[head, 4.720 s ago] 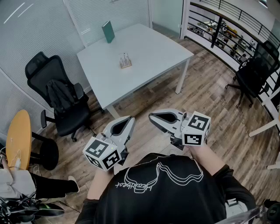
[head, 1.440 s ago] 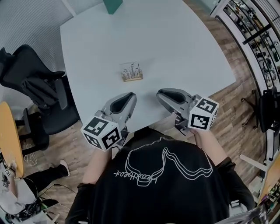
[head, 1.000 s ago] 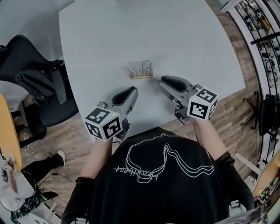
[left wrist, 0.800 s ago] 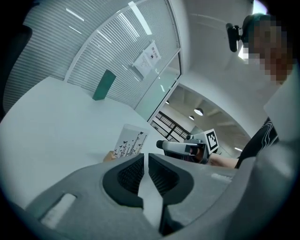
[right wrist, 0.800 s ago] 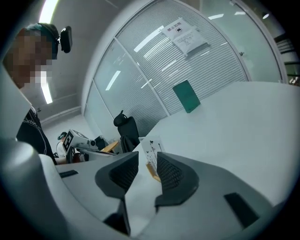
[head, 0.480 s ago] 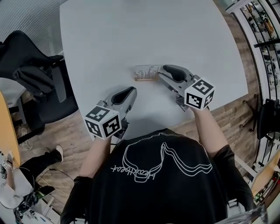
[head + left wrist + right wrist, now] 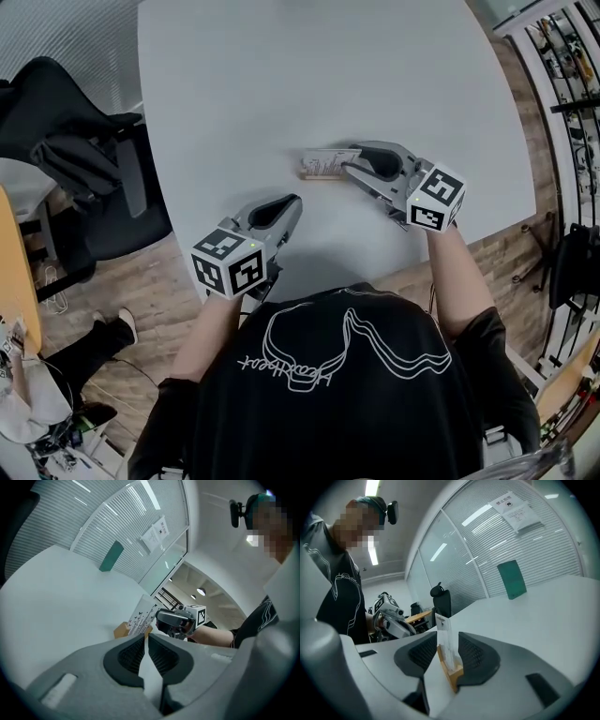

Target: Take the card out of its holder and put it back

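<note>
R gripper [image 7: 349,161] has moved in since last look and now straddles white printed card [image 7: 444,634]. Jaws just been closing, pads not yet pinching. Card upright in small wooden holder [image 7: 453,673] on white table [image 7: 281,75]. L gripper [image 7: 292,202] clenched, empty, well back. Extraction likely next.

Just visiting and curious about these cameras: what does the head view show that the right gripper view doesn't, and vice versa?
Head view only: the wooden floor and the person's right forearm. Right gripper view only: a green upright board, a wall notice, and the right gripper's jaws, just closing further, either side of the card, not pressing it. Both: card, wooden holder, white table, left gripper.
</note>
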Demonstrator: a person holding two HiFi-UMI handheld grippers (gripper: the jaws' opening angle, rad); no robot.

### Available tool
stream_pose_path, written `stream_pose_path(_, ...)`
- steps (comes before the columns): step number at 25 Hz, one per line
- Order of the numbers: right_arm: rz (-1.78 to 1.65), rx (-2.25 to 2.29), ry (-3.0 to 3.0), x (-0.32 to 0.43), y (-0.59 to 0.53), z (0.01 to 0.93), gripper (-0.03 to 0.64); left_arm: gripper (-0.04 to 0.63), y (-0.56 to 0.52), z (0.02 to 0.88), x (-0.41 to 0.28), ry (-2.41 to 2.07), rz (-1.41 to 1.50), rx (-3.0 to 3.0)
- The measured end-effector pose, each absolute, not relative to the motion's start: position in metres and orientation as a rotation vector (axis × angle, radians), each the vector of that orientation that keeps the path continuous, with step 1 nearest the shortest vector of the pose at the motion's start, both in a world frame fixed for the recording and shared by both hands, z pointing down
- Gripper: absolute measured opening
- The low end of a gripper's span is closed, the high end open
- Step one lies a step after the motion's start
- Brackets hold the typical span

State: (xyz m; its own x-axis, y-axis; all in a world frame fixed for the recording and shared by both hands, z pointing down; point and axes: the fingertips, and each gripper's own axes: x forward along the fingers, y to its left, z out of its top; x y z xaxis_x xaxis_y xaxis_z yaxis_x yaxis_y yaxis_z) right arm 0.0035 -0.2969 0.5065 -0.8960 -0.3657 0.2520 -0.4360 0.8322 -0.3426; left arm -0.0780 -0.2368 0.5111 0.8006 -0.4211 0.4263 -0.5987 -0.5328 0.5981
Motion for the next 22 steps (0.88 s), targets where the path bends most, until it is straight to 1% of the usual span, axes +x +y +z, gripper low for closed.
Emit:
stream_pose_path(2,0.565,0.568,-2.84,0.002,-0.296,0.51,0.147,0.015,-0.233,0.513,-0.078,-0.743,0.312,2.205)
stream_pose_path(5,0.532,0.484,-2.837,0.003,-0.293,0.513,0.124,0.015,-0.226,0.513,-0.076,-0.741,0.333,2.2)
stream_pose_path(10,0.481,0.368,-2.86,-0.009,-0.291,0.515,0.11,0.015,-0.225,0.512,-0.081,-0.786,0.333,2.215)
stream_pose_path(15,0.476,0.354,-2.898,-0.013,-0.291,0.516,0.057,0.015,-0.218,0.512,-0.079,-0.806,0.32,2.208)
stream_pose_path(22,0.454,0.329,-2.916,-0.014,-0.286,0.514,0.041,0.015,-0.214,0.52,-0.08,-0.821,0.327,2.172)
